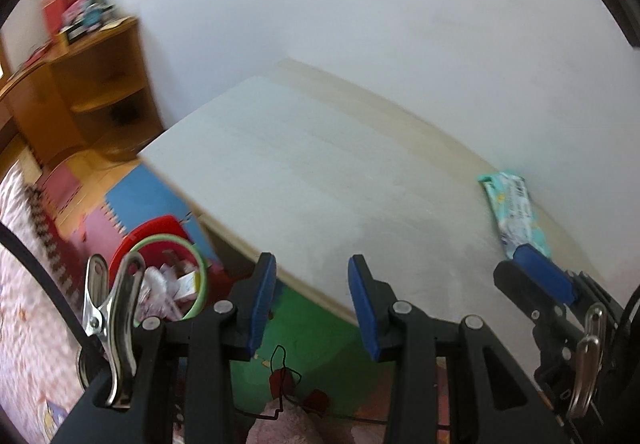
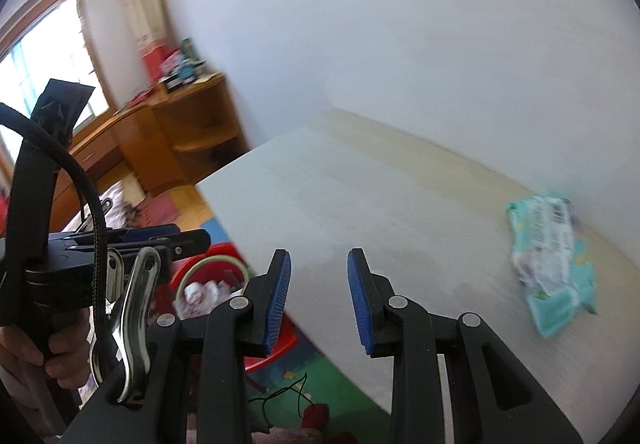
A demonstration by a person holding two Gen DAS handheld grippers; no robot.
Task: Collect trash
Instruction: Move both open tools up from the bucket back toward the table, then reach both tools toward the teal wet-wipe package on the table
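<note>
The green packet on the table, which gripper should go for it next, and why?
Probably the right gripper: move it right and down toward the green packet. Its jaws stand apart with nothing between them, the packet lies alone on the table, and the bin on the floor already holds trash.

Bright daylight from window (image 2: 44, 56), blown out; motion blur throughout; fisheye bending, dark vignette at corners.

We are in a home, likely a child's room: coloured foam floor mats (image 1: 132, 200), a wooden corner shelf (image 1: 100, 84) stacked with boxes, a curtained window (image 2: 48, 56), and a patterned bedspread (image 1: 24, 304).
</note>
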